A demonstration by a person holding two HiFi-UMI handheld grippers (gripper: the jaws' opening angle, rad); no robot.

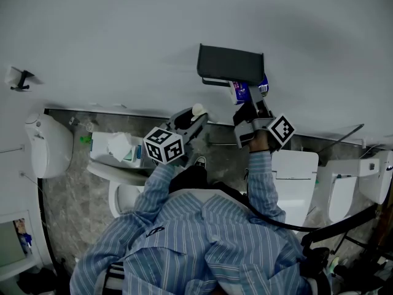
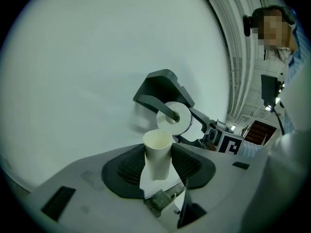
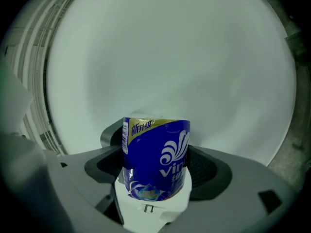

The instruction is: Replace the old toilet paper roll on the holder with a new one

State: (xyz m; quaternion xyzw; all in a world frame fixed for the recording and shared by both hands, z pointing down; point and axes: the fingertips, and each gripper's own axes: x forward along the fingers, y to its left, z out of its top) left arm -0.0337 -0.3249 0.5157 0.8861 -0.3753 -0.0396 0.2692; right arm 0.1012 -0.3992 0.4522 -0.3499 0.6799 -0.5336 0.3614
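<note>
Clamping a pale, smooth cardboard tube upright between its ribbed dark pads, your left gripper sits partly closed on it. Your right gripper squeezes the new roll, a cylinder in glossy blue wrapper. Beyond, that roll sits just under the holder, a matte dark hood on the plain white wall, with the holder's arm tip at the roll's core.

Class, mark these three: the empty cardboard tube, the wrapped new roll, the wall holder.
cardboard tube (image 2: 158, 159), left gripper view, on its side wall.
wrapped new roll (image 3: 155, 154), right gripper view, on the blue wrapper's front.
wall holder (image 1: 230, 63), head view, on its dark cover.
</note>
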